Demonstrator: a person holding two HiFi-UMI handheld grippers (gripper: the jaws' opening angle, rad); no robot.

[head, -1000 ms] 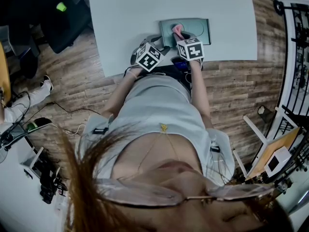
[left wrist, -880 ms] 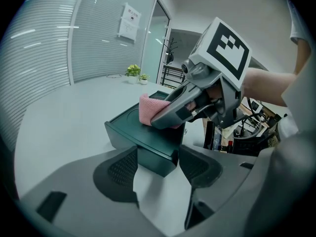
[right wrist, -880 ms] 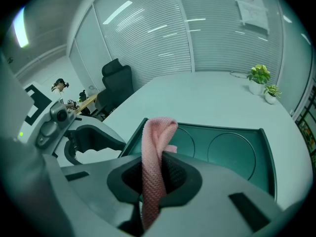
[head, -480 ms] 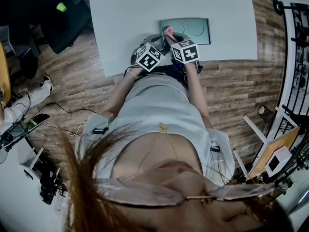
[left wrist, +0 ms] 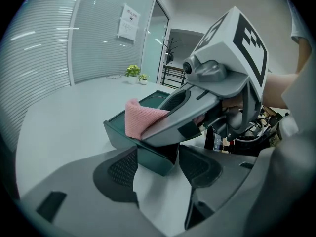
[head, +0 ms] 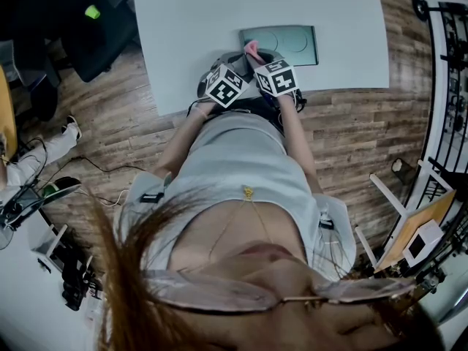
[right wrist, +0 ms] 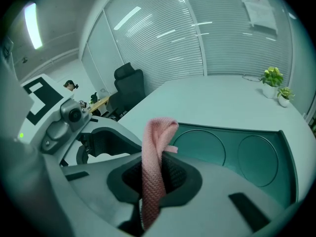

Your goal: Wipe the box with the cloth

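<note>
Pinching the pink cloth (right wrist: 154, 152) tight between the fingers of my right gripper (right wrist: 153, 179), I am holding it upright, its folded top curling over just ahead of them, above the near left end of the dark green box (right wrist: 237, 154). My left gripper (left wrist: 157, 164) is clamping the box's near corner between its two pads, with the right gripper crossing just above and beyond them. The box is lying flat on the pale table (head: 197, 20), stretching away ahead of my right fingers
</note>
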